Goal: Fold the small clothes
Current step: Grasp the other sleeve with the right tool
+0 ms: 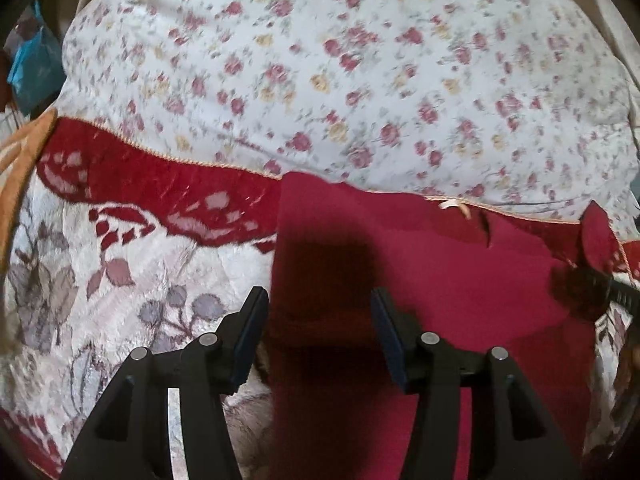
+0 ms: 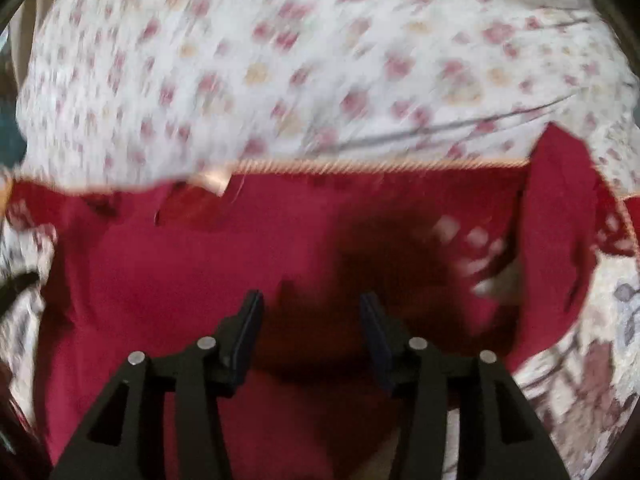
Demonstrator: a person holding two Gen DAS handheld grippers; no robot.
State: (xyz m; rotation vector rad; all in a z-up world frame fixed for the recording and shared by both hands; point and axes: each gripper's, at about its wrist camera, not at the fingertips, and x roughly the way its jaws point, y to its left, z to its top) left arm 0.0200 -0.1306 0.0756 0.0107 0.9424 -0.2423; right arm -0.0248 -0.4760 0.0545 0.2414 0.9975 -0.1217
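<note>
A small crimson garment (image 1: 440, 280) lies spread flat on a patterned blanket. My left gripper (image 1: 318, 304) is open and empty, hovering over the garment's left edge. The other gripper's tip shows at the right edge of the left wrist view (image 1: 624, 296). In the right wrist view the same garment (image 2: 200, 272) fills the middle, with a sleeve (image 2: 556, 240) standing up on the right. My right gripper (image 2: 310, 306) is open and empty above the garment's right half. The right wrist view is blurred.
A white and red floral blanket (image 1: 120, 280) with a corded edge lies under the garment. A white quilt with small pink roses (image 1: 320, 60) lies behind it. Blue and tan items (image 1: 32, 60) sit far left.
</note>
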